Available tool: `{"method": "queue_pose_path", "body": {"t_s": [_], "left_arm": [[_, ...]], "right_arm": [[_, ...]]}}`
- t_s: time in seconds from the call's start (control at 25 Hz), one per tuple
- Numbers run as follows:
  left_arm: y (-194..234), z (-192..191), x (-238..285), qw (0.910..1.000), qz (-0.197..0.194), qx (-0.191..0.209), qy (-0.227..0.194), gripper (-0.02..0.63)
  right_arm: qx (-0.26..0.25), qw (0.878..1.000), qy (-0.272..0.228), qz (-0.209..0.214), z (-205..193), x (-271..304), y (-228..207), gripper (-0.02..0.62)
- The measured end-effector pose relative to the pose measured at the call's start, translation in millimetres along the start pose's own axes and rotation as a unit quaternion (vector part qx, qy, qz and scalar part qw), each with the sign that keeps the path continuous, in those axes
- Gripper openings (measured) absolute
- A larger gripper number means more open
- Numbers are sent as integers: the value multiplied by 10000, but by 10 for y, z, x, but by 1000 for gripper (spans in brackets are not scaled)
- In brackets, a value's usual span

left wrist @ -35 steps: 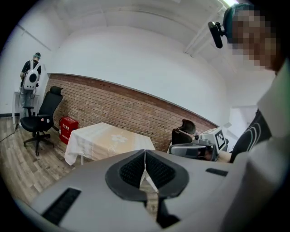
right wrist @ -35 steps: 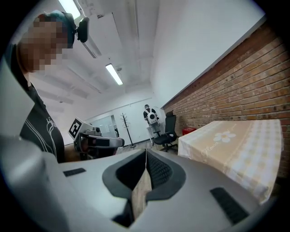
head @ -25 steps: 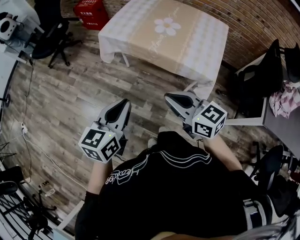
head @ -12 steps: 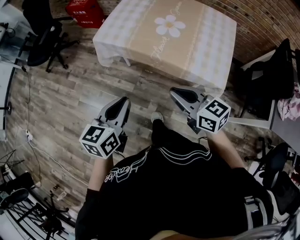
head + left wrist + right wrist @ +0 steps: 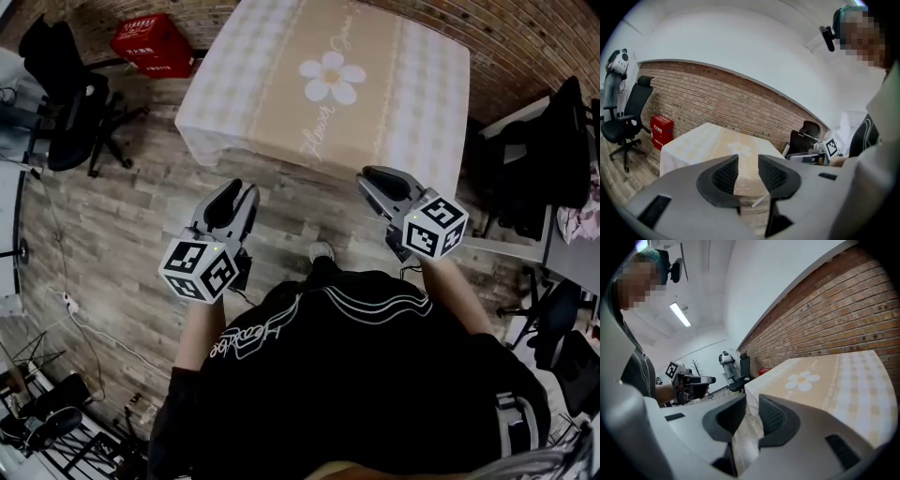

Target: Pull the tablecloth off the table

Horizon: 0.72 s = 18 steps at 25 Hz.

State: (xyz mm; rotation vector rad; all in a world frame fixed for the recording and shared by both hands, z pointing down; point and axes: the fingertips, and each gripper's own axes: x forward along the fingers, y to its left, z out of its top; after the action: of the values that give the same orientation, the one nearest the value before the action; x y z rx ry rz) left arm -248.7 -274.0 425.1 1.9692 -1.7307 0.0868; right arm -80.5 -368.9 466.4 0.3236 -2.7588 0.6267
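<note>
Left gripper (image 5: 748,161): jaws had just been opening and stood apart with a clear gap and nothing between the pads. It hung over the floor, short of the table's near edge.

Right gripper (image 5: 752,404): jaws had also just opened, to a narrower gap. The hanging near side of the tablecloth (image 5: 328,75) showed through that gap. In the head view its tips were right at the cloth's near edge, and no view showed whether they touched it. No grip was visible.

The tablecloth lay flat and fully over the table, beige with pale checked bands and a white daisy print (image 5: 331,77), its sides draped down all round.

Nothing stood between either gripper and the cloth edge. The person's shoe (image 5: 322,251) was on the floor between the two grippers.

- A red crate (image 5: 150,42) sat by the table's far-left corner.
- A black office chair (image 5: 66,94) stood well to the left.
- A second black chair (image 5: 530,150) and a grey desk (image 5: 562,253) stood close on the right, beside the right gripper.
- A thin cable (image 5: 56,234) ran along the left.

The floor (image 5: 122,216) was wood plank, with a brick wall (image 5: 525,37) behind the table.
</note>
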Motion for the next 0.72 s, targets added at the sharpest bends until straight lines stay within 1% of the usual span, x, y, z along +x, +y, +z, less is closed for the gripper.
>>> {"method": "queue_pose_path", "body": {"t_s": [0.08, 0.2, 0.28, 0.4, 0.48, 0.56, 0.72], "left_arm": [[171, 17, 78, 9999, 68, 42, 69, 121], [427, 5, 204, 9991, 131, 339, 237, 145], [599, -28, 294, 9976, 96, 573, 386, 154], [903, -112, 363, 9957, 63, 694, 604, 183], [1149, -148, 395, 9947, 105, 740, 701, 203], [1415, -176, 419, 9937, 191, 789, 770, 220], [1908, -360, 468, 9905, 359, 844, 1026, 230]], "right_arm": [[12, 9997, 24, -244, 0, 13, -101, 91], [108, 9975, 8, -697, -69, -62, -253, 106], [192, 9941, -18, -1068, -143, -145, -363, 117], [317, 9854, -51, -1669, -310, -306, -491, 138], [437, 9761, -108, -2125, -426, -457, -576, 160], [539, 9639, -156, -2603, -549, -628, -670, 170], [744, 9381, 6, -3381, -886, -936, -843, 192]]}}
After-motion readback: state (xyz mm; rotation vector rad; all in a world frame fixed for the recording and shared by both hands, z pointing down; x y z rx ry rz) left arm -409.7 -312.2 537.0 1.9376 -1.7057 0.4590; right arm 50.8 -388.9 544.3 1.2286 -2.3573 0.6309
